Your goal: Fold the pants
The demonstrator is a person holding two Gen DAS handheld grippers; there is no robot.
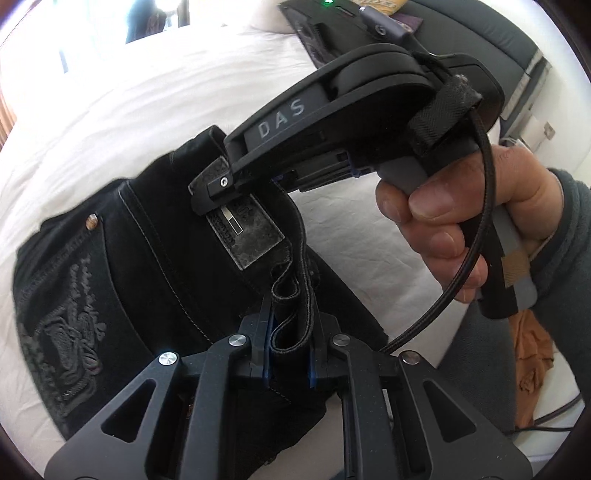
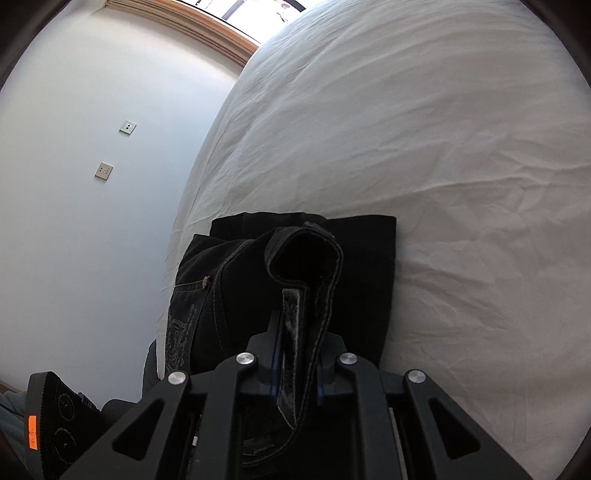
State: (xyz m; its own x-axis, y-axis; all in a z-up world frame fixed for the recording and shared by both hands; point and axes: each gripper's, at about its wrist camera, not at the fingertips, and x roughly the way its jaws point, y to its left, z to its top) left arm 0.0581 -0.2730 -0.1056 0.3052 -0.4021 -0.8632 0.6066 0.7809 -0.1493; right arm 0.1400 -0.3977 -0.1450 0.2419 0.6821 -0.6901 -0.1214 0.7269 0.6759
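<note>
Pants (image 1: 155,258) of black denim lie on the white bed (image 1: 147,110), already doubled into a compact stack near the bed's edge, with the waistband end raised off the pile. The left gripper (image 1: 291,332) is clamped on a bunched fold of the waistband, and the right gripper (image 2: 295,354) is likewise clenched on a strip of waistband and belt loop, its tip reaching in beside the leather label in the left view. Judging from the stack under the raised end, the legs are folded and what seems left is to lay this top part down over them and smooth it flat. The person's hand (image 1: 443,229) grips the right tool's handle, with a black cable (image 1: 476,221) looping beneath it close to the cloth, where it could snag. An orange cloth (image 1: 535,362) lies off the bed's edge, a dark device with a green light (image 1: 332,22) sits farther off, and wall sockets (image 2: 127,127) show on the wall beyond.
</note>
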